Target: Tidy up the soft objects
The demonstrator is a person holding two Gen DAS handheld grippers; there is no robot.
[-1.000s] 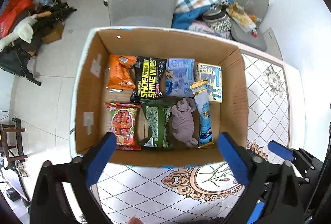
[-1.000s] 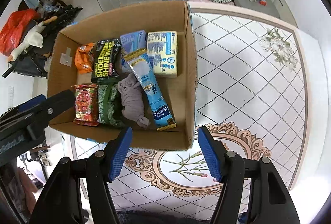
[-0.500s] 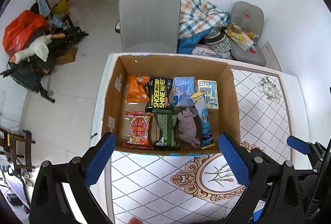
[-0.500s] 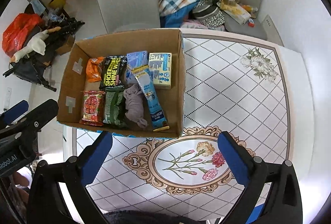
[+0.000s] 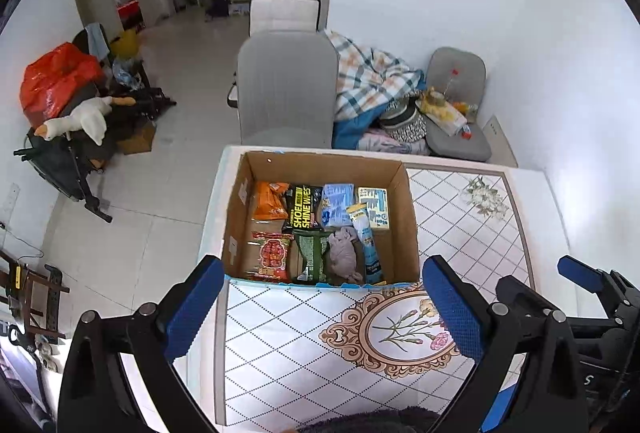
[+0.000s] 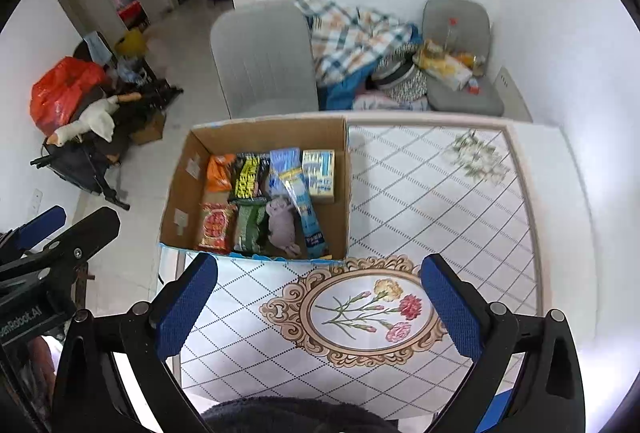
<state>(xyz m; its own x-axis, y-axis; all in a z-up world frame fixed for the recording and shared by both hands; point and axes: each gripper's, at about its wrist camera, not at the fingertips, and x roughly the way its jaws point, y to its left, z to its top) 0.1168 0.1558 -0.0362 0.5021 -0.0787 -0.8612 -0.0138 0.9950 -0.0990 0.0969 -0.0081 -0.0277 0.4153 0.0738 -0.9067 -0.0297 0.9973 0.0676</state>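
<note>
An open cardboard box (image 5: pixel 236 217) (image 6: pixel 347 189) sits on the left part of a patterned table. Inside lie an orange pack (image 5: pixel 270 200), a black shoe-wipes pack (image 5: pixel 306 213) (image 6: pixel 249 180), a light blue pack (image 5: pixel 338 207), a pale box (image 5: pixel 374 208) (image 6: pixel 319 175), a red snack pack (image 5: pixel 274 255) (image 6: pixel 216 226), a green pack (image 5: pixel 310 257), a crumpled mauve cloth (image 5: pixel 344 253) (image 6: pixel 281 219) and a long blue sachet (image 5: pixel 368 241) (image 6: pixel 306 209). My left gripper (image 5: pixel 320 309) hangs open above the table's near side, empty. My right gripper (image 6: pixel 318 307) is open and empty too, high over the flower medallion (image 6: pixel 360 311).
A grey chair (image 5: pixel 286 89) stands behind the box. A plaid blanket and clutter (image 5: pixel 384 93) cover a seat at the back right. Bags and a plush goose (image 5: pixel 76 121) lie on the floor at left. The table's right half (image 6: pixel 460 193) holds nothing but its pattern.
Both grippers have risen and drawn back from the box, which now looks smaller and farther. The right gripper's jaws opened wide. The box contents have not moved.
</note>
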